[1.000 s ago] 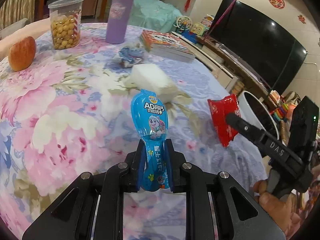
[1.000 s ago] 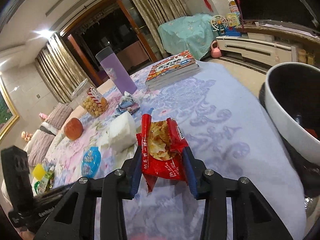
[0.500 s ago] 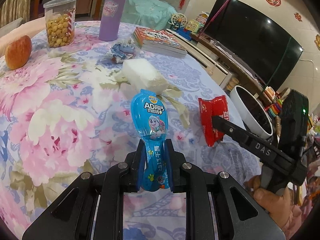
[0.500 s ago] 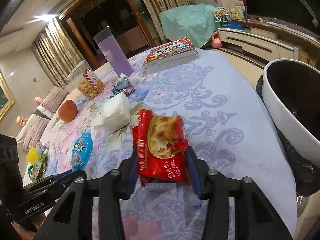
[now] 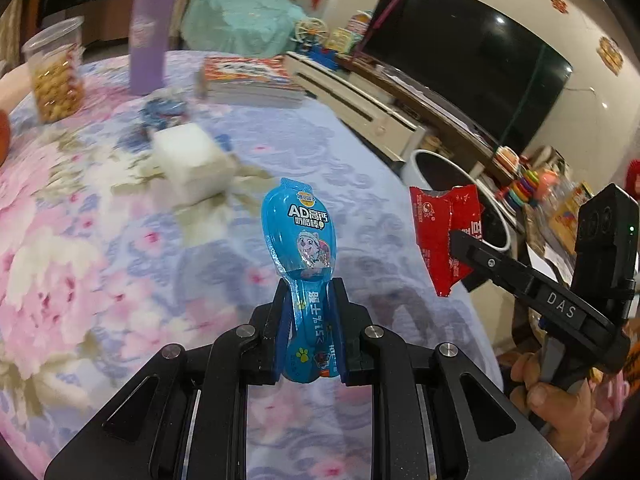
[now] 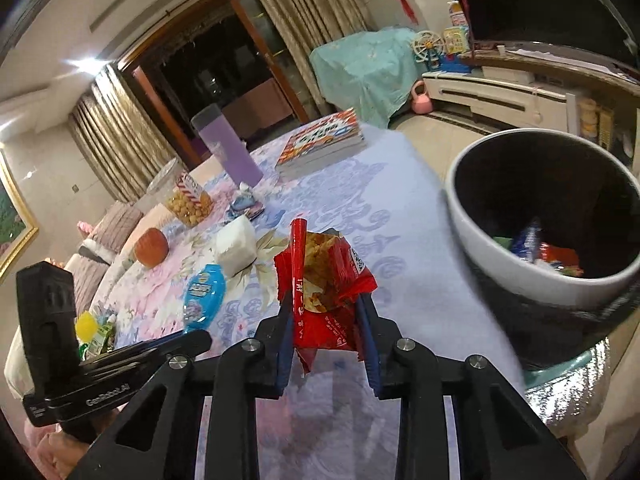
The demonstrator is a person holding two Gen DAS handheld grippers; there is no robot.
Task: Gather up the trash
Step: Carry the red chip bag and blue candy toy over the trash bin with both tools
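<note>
Counter [image 5: 100, 240]: round, floral cloth in pink/blue; carries everything below except the bin.
Bin [image 6: 472, 216]: white w/ dark liner, stands off the counter edge, right side of right wrist view; several wrappers lie inside.
Books [image 6: 324, 144]: stack, far side of counter.
Purple tumbler [image 6: 226, 148]: upright, near the books.
Snack jar [image 6: 186, 198]: clear, yellow balls inside, upright, left of tumbler.
Tissue pack [image 5: 192, 160]: white block, mid-counter.
Apple [image 6: 151, 247]: left of tissue pack, apart from it.
Crumpled blue wrapper [image 5: 164, 110]: on cloth btw. tumbler and tissue pack.
Right gripper [image 6: 326, 320]: fingers have just been closing; now pinch the red chip bag [image 6: 324, 280] by its lower part. Bag held clear above counter, mouth up and open, chips visible inside; bin is to its right, not yet over it.
Left gripper [image 5: 306, 328]: fingers narrow, clamped on lower end of blue cheese-stick wrapper [image 5: 298, 232]. Wrapper stands upright out of the fingers, above counter, not touching cloth.
Hand [image 5: 556, 404]: grips right gripper's handle, lower right of left wrist view.
</note>
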